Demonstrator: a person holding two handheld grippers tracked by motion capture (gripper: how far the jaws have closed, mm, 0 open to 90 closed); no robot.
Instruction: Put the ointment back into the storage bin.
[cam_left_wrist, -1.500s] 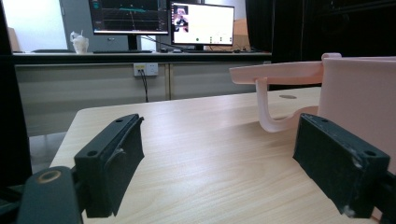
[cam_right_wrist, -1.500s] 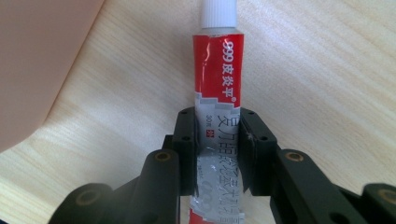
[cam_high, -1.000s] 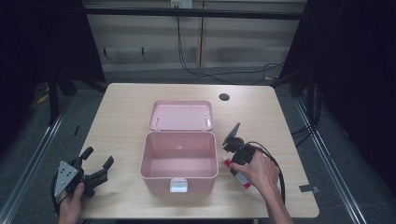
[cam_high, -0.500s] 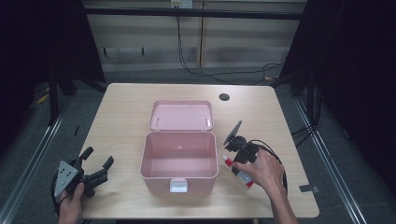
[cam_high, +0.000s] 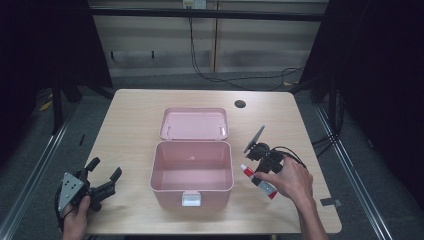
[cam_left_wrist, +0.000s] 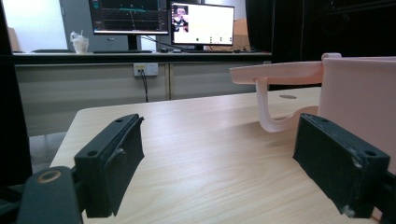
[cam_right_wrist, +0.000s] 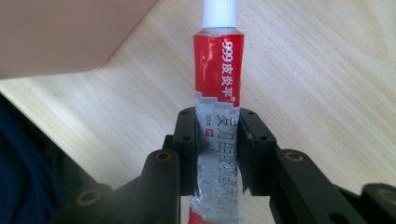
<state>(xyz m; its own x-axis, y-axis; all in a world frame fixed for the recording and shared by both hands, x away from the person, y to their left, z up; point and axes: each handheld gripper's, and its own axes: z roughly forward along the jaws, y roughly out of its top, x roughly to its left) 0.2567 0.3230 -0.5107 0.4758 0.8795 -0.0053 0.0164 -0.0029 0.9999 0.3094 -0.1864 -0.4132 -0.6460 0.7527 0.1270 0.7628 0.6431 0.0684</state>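
An open pink box (cam_high: 192, 194) stands in the middle of the table, its lid (cam_high: 194, 123) laid back behind it. Just right of the box, my right gripper (cam_high: 257, 173) is shut on a red and grey tube (cam_high: 248, 171) with a white cap. In the right gripper view the jaws (cam_right_wrist: 217, 135) pinch the tube (cam_right_wrist: 218, 70) at its grey lower half, cap pointing away, a little above the wood. My left gripper (cam_high: 106, 169) rests open at the front left corner. In its own view the left gripper (cam_left_wrist: 219, 128) holds nothing, with the box wall (cam_left_wrist: 359, 93) and lid (cam_left_wrist: 280, 72) to the right.
A round cable hole (cam_high: 240, 104) sits near the table's far edge. A small strip of tape (cam_high: 331, 202) lies at the front right corner. Cables run along the floor behind the table. Monitors (cam_left_wrist: 163, 21) stand on a bench beyond it.
My right hand has lifted the tube slightly off the table beside the box. The left gripper has stayed where it was.
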